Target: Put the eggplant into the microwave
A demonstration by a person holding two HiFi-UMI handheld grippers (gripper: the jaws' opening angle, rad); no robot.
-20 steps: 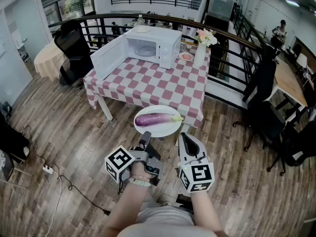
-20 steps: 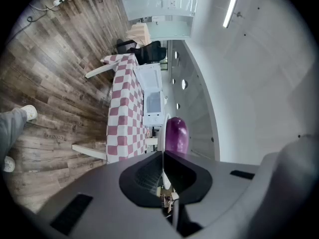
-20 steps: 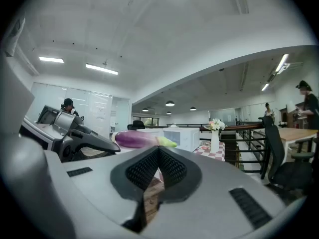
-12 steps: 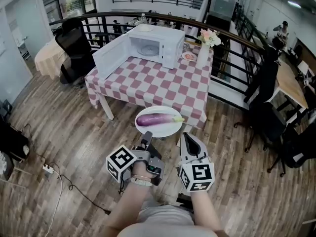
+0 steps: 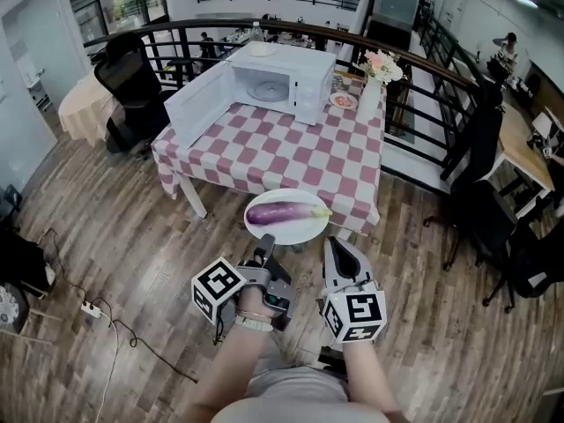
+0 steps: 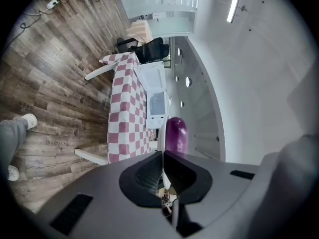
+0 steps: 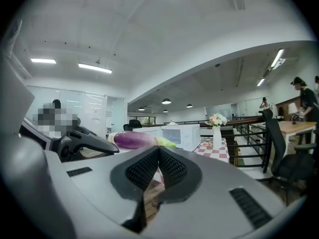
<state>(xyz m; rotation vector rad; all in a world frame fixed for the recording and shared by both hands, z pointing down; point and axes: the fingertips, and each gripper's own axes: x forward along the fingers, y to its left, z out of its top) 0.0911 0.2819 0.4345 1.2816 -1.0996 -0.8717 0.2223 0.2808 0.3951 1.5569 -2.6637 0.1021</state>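
Scene: A person stands on a wooden floor (image 5: 115, 227) facing a desk (image 5: 282, 152) under a red-and-white checked cloth, a gripper in each hand.
Eggplant: The purple eggplant (image 5: 284, 213) lies on its side on a white plate (image 5: 291, 234) at the desk's near edge, green stem end toward the right in the head view.
Left gripper: The left gripper (image 5: 267, 241) is held short of the desk, its fingers closed together with nothing between them.
Right gripper: The right gripper (image 5: 333, 246) is alongside it, level, its fingers likewise pressed shut and empty.
Eggplant and fingers: The eggplant sits just ahead of both sets of fingertips, touching neither. In the left gripper view it (image 6: 176, 133) shows right beyond the closed tips (image 6: 163, 156); in the right gripper view it (image 7: 134, 140) lies ahead and to the left of the tips (image 7: 159, 151).
Microwave: The white microwave (image 5: 304, 86) stands at the desk's far end, its door (image 5: 196, 104) swung wide open, well apart from the plate.
Also on the desk: A white vase of flowers (image 5: 368, 95) stands beside the microwave at the far right corner.
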